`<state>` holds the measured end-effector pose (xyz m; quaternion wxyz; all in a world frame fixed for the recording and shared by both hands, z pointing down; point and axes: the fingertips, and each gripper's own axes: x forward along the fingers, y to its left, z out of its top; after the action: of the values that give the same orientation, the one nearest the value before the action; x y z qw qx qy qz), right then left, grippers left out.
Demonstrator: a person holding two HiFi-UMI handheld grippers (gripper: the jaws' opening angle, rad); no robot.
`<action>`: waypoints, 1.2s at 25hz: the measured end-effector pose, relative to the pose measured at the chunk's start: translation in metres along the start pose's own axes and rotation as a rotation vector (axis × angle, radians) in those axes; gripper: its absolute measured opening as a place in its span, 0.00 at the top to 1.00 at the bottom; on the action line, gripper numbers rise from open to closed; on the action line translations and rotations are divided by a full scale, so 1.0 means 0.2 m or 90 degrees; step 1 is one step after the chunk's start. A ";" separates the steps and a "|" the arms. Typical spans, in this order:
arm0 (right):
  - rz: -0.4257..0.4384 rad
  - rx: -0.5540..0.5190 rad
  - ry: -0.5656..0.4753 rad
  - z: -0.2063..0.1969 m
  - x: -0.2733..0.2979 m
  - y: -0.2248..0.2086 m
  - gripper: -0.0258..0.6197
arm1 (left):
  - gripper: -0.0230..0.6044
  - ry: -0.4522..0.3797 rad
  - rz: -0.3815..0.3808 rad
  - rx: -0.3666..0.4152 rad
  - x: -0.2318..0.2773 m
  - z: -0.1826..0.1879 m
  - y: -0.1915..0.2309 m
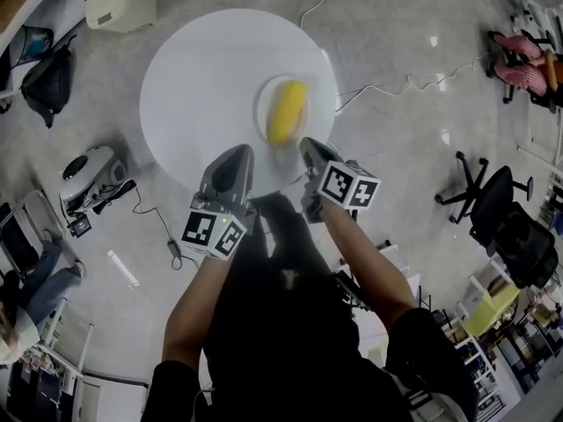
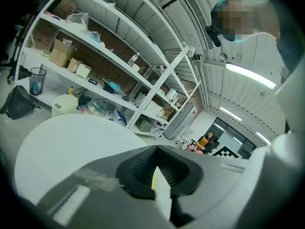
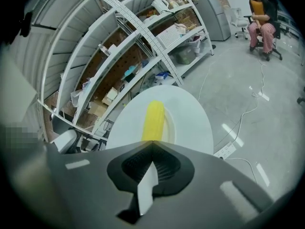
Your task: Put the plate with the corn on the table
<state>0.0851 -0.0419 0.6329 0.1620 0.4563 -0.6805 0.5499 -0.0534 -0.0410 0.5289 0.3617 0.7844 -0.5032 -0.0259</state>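
Right gripper [image 3: 152,142]: dark grey, hand-held, jaws closed together. Its tips are at the 5 o'clock rim of the round white plate [image 1: 262,105]; whether they pinch that rim cannot be told.
Left gripper [image 2: 157,148]: same build, jaws closed together. It is over the 6 o'clock edge of the round white table [image 1: 198,82], apart from the plate.
Plate position: flat on the table, at 3 o'clock from the table's centre.
Load: one yellow corn cob [image 1: 287,111] lies on the plate, running from 1 to 7 o'clock.

Smooth plate [image 1: 263,100], matt table [image 1: 198,86], glossy polished floor [image 1: 400,38].
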 end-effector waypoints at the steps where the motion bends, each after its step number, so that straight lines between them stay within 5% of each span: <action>1: 0.003 -0.003 -0.003 0.01 -0.01 0.01 0.95 | 0.96 -0.001 -0.001 0.001 -0.01 0.00 -0.01; 30: 0.135 -0.112 -0.178 0.26 -0.83 0.60 0.95 | 0.96 -0.122 -0.012 0.067 -0.43 0.35 -0.55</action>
<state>0.0914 -0.0184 0.4228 0.0464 0.4383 -0.7860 0.4336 -0.0396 0.0154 0.3849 0.2701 0.8009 -0.5288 -0.0776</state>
